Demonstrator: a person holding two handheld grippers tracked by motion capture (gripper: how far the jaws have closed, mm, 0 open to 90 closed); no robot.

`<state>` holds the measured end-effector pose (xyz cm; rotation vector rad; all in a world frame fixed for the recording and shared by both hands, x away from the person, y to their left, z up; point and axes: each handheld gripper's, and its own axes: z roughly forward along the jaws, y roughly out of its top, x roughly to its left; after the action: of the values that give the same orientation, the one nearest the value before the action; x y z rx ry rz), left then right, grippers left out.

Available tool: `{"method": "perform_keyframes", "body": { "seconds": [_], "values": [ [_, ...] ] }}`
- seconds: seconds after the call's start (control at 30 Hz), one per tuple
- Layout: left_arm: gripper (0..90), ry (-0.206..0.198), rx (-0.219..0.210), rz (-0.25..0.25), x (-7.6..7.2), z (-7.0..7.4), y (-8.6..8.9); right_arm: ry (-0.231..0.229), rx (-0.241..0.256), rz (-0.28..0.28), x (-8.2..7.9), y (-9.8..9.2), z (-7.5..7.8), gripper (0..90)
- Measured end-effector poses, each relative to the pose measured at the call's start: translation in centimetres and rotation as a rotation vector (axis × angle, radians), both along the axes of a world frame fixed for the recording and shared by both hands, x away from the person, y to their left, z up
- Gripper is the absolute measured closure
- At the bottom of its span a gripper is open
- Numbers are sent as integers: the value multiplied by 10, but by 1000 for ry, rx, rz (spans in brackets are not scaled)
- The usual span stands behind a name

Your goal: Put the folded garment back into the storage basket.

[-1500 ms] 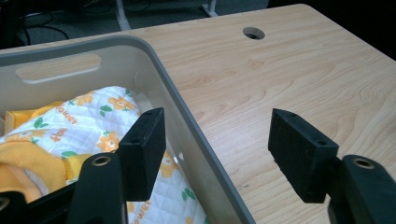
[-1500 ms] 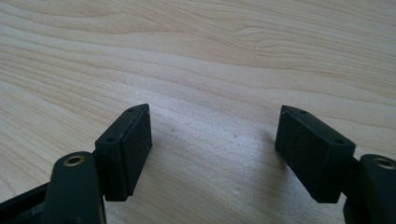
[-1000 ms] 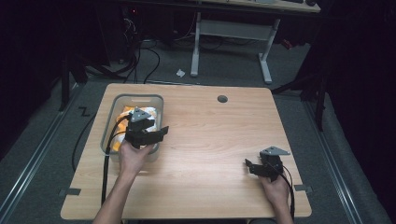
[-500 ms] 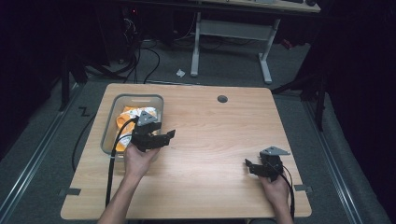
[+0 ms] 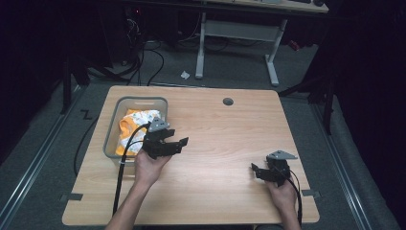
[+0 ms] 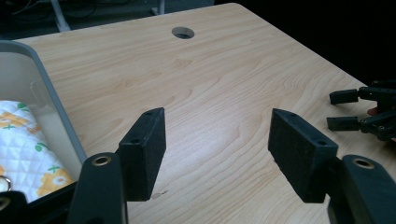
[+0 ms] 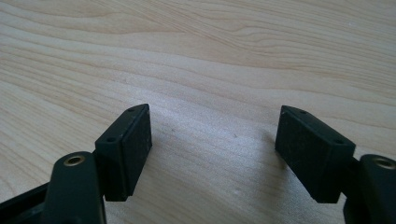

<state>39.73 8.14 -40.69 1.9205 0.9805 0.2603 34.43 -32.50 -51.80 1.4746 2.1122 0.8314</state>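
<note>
Setting: a lab or workshop recording bay, dimly lit.
Centre of frame: light wooden table (image 5: 225, 143) with a cable port (image 5: 228, 101).
Top of frame: white desk frame (image 5: 237, 28), loose cables (image 5: 143, 57) on grey carpet.

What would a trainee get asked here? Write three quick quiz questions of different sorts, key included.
1. True or false: the left gripper is open with nothing between its jaws.
2. The orange and white cloth lies: A) on the bare table B) in the grey bin C) in the right gripper.
3. Fill in: the right gripper sits near the table's ____ right corner.

Key: 1 true; 2 B; 3 near (the person's side).
</note>
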Motion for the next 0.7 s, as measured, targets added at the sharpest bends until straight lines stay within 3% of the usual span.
{"method": "perform_keyframes", "body": {
  "seconds": [0.7],
  "values": [
    [370,31,-2,-47,-4,-10,-17,0,0,0,0,0,0,274]
  ]
}}
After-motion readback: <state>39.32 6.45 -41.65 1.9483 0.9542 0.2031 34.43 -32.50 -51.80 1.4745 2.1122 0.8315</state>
